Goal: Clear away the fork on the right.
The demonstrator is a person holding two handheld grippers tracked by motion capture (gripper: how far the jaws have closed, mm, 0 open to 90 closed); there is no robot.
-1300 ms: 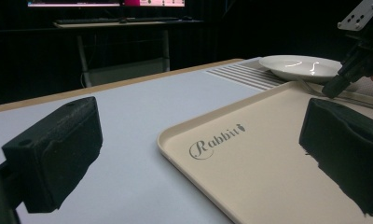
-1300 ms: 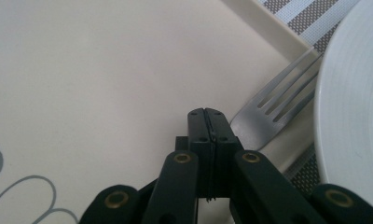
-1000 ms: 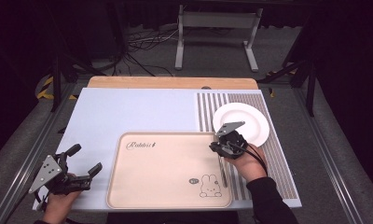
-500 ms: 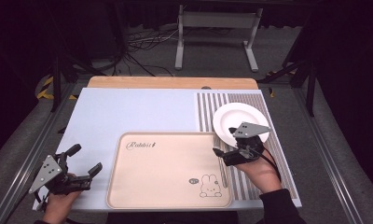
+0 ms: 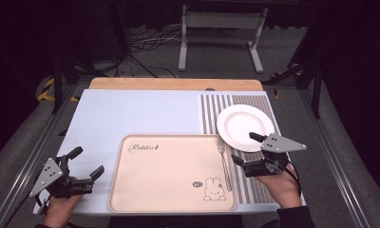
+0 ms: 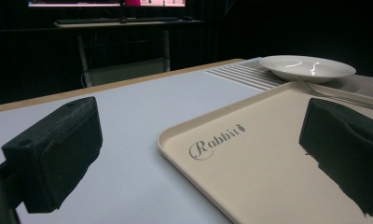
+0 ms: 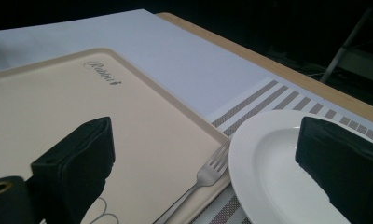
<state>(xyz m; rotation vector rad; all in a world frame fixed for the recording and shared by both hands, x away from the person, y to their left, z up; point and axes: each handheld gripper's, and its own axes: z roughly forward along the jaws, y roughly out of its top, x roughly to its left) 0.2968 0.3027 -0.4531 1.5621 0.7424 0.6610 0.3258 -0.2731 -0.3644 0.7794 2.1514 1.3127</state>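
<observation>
A beige tray printed with a rabbit lies at the table's front centre. A metal fork rests along the tray's right edge, tines pointing away from me. A white plate sits on the striped placemat to the right. My right gripper hovers just right of the fork, by the plate's near rim. Its jaws have just been opening and nothing is between them. In the right gripper view the fork and the plate lie ahead. My left gripper stands open, left of the tray.
A pale blue mat covers the table, with a wooden strip along its far edge. Beyond the table are a metal stand and cables on a dark floor. In the left gripper view the tray and the plate lie ahead.
My right gripper has opened and moved right, off the fork's handle toward the plate's near rim. The fork stays on the tray's right edge. My left gripper has not moved.
</observation>
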